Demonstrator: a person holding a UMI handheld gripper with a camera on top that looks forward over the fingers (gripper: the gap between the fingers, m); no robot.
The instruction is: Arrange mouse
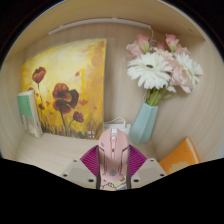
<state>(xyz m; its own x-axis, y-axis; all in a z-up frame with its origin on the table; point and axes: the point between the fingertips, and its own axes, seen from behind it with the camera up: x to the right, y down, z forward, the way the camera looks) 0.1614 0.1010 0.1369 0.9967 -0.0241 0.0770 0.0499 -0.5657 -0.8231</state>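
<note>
**Entry: pink mouse held in my gripper, display shelf ahead**

Risks, largest item first.

1. Painting [62, 88], poppies on a yellow ground, leaning against the back wall, beyond my fingers and to their left. It stands well apart from my load. I judge it the least likely to be struck, though a wide swing left could tip it.

2. Flowers [160, 66], white and pink, in a pale blue vase [143, 122], just beyond my fingers and slightly right. This is my main worry: the vase is tall, narrow and top-heavy, and it stands close ahead. A forward push while setting the mouse down could knock it over.

3. Orange object [181, 155], flat, to the right of my right finger. I cannot tell what it is. It narrows the room for placement on that side.

4. Small white-and-teal object [30, 112], left of the painting's lower edge. Unidentified and well apart from me.

5. Mouse [113, 155], pink, lying lengthwise between my fingers, nose pointing forward. My gripper [112, 170] pinches it, both purple pads [90, 160] pressed on its flanks. Its smooth, rounded shell could slide out if I tilt or loosen early.
</note>
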